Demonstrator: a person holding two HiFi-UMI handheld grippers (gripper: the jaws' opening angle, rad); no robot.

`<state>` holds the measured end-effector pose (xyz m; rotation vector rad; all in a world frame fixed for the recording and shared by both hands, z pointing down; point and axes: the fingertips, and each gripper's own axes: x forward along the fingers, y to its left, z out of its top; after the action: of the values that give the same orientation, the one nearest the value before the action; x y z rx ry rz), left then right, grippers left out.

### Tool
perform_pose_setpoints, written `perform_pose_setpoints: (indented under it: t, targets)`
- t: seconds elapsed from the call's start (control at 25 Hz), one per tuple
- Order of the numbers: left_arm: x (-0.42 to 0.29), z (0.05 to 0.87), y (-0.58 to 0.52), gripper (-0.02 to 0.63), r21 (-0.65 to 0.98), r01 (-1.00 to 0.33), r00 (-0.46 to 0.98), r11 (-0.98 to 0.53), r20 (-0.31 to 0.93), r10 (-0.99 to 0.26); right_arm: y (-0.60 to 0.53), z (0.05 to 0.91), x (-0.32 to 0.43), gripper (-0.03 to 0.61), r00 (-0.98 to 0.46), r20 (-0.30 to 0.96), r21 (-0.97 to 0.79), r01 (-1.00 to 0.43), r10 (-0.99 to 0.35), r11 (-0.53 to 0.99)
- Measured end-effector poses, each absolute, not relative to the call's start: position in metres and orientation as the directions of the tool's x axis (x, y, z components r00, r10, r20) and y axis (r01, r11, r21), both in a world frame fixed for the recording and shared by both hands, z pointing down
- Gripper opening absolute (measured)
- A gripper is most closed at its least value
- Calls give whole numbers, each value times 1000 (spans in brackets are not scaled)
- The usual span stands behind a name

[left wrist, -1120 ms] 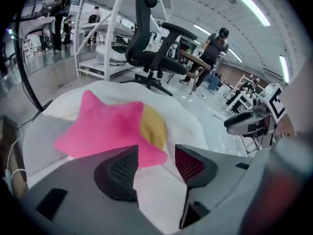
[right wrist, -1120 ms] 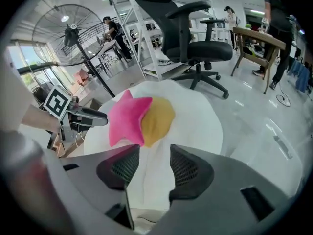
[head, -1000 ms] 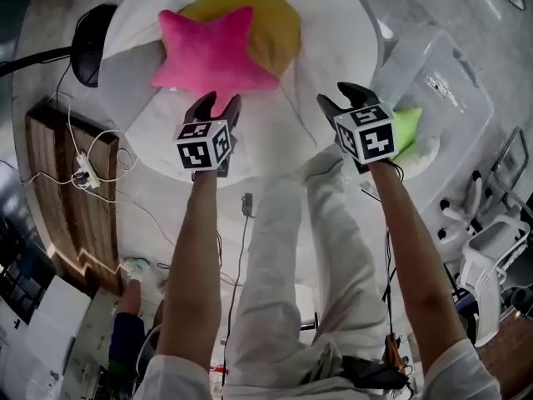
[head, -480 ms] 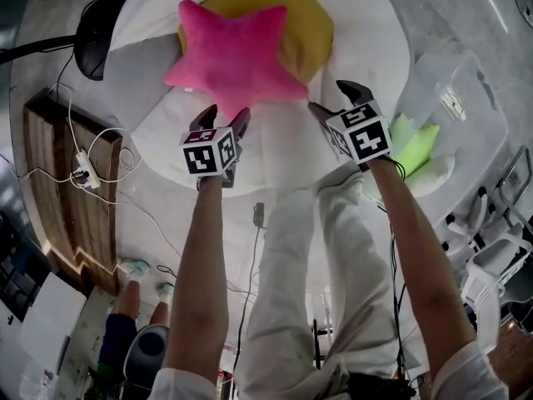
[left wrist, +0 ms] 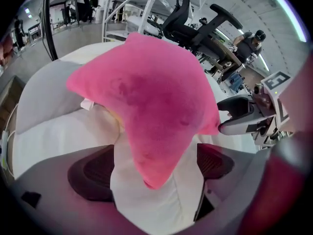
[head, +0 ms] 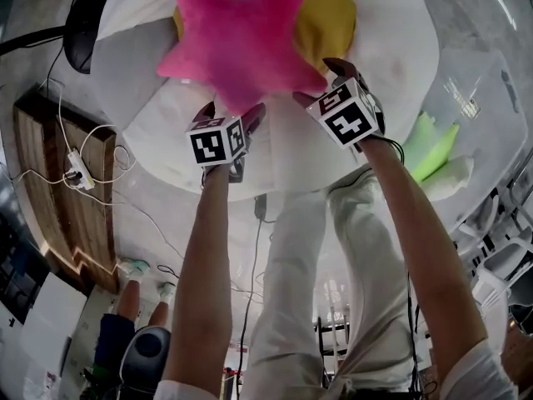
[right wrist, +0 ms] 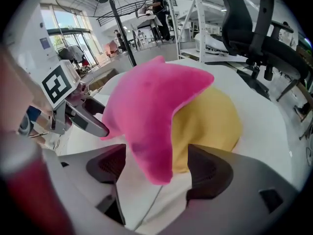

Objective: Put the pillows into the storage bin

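Since the earlier frame we have lowered the left gripper [head: 231, 113] and right gripper [head: 321, 82] to the pink star-shaped plush pillow [head: 237, 44] on the white round cushion [head: 391, 48]. Both jaws, just opened wide, straddle its tips without gripping.

The left hand-held gripper [head: 231, 111] and right hand-held gripper [head: 321, 80] have moved from mid-frame up to the pink star pillow [head: 241, 44] at upper centre of the head view. Both sets of jaws have just been opening. Each now straddles one lower tip of the star, pads not pressing.
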<state>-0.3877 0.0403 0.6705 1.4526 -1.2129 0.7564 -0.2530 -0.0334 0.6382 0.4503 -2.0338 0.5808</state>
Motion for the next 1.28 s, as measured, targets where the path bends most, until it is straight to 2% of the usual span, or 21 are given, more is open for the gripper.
perform_pose_setpoints:
  t: [0.36,0.44,0.68,0.96,1.28]
  targets:
    - [-380,692,30,465,314,-947,319,-61,911,-261,-34,670,-265,391,-467,882,-192,-486,-67,852]
    - [-375,694,28,434,320,-945,328,-73,909,-256,-34,674,-264,383,-465,883,-198,-483,-59,853]
    - [-371,694,30,410,319,-945,328,-76,917,-228,-30,684,-272,383,-450,892,-196,-475,-45,858]
    - [-373,679,26,365,294,-954,299,-63,911,-282,-31,673,-275,293,-429,901,-173,-482,-60,859]
    - [-361,648,22,341,300,-952,303,-59,901,-311,-31,642,-266,253,-434,894,-129,-481,-108,867]
